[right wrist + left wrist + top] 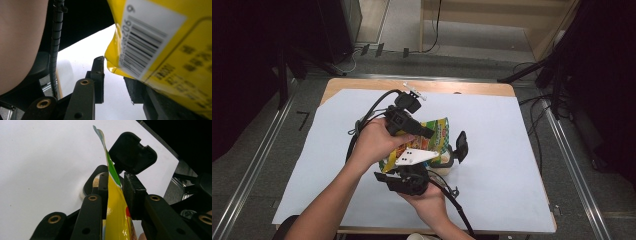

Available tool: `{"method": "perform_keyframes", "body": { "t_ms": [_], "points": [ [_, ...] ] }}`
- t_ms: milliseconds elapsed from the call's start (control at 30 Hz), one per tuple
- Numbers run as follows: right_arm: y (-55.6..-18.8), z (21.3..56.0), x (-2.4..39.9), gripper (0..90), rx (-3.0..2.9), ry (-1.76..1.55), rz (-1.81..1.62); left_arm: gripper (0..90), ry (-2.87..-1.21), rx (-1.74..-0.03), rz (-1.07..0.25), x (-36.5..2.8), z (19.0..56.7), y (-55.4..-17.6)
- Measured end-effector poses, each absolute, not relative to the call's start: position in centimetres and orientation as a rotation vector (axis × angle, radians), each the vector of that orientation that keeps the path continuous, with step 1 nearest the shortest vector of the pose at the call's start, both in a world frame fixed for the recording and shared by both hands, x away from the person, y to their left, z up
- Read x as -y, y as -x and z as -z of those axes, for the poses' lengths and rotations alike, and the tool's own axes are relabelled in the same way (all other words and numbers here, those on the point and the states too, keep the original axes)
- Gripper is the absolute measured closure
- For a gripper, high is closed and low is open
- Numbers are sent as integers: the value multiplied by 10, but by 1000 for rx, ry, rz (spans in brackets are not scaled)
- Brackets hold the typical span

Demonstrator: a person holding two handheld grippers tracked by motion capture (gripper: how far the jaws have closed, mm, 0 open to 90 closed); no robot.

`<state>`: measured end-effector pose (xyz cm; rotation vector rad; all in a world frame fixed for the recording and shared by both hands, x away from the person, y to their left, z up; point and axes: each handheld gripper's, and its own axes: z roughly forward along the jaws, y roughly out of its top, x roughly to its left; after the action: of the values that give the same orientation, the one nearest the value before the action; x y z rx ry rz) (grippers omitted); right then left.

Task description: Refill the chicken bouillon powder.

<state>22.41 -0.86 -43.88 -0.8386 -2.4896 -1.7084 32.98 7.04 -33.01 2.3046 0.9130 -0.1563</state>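
Note:
A yellow and green snack bag point(438, 131) is held up over the white sheet between both hands. My left gripper point(424, 132) comes in from the left and is shut on the bag's thin edge; in the left gripper view the bag point(113, 215) runs edge-on between the closed jaws of the left gripper point(115, 178). My right gripper point(404, 169) sits just below the bag, under its grey three-cornered plate. Seen from the right gripper view, this gripper point(113, 75) stands open, and the barcode side of the bag point(160, 50) hangs over its right jaw.
A black object with a rounded-square head point(461, 145) stands just right of the bag, with a ring at its base around a pale round thing point(443, 169). The white sheet point(502, 150) covers the wooden table point(462, 88). Cables trail from both grippers.

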Motion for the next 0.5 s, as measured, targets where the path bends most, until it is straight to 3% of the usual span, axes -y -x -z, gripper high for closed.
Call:
{"method": "perform_keyframes", "body": {
  "t_ms": [500],
  "points": [
    [-226, 449, 8, 667, 2505, 834, 1697, 766, -2332, -936, 189, -74, 338, -333]
  ]
}}
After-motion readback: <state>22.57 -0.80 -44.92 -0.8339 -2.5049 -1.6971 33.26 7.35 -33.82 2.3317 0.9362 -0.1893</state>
